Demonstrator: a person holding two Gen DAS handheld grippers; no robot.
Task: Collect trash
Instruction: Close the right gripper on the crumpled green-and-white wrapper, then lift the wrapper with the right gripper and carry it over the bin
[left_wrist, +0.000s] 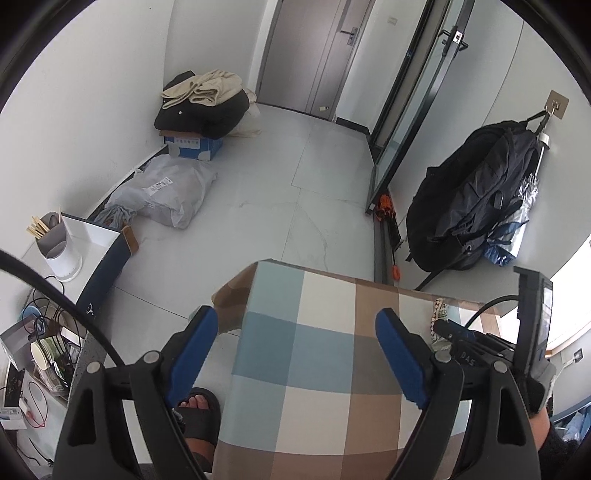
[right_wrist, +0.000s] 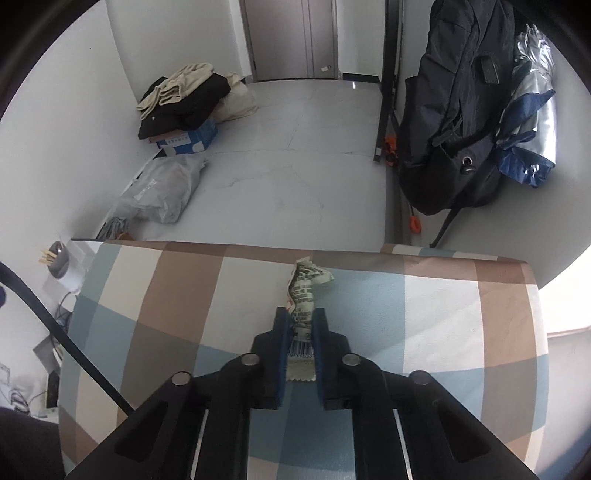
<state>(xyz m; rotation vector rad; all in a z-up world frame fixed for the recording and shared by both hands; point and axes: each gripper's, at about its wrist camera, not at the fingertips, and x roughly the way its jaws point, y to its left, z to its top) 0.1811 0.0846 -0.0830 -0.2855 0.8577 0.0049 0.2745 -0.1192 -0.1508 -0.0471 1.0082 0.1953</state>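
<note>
Soft, even daylight fills both fisheye views, with blown-out white glare at the right edge of each. Straight lines bow toward the black circular borders. Shadows are faint; focus holds sharp, with no motion blur.

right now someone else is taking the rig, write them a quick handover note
Right gripper: shut on a crumpled printed wrapper, held over the checked tablecloth.
Left gripper: open, empty, above the same cloth's left end.
Done: wrapper gripped.
Left: carry it to a bin; none shows in either view. No other loose trash is visible on the cloth. The grey plastic bag on the floor by the wall may or may not be trash.
</note>
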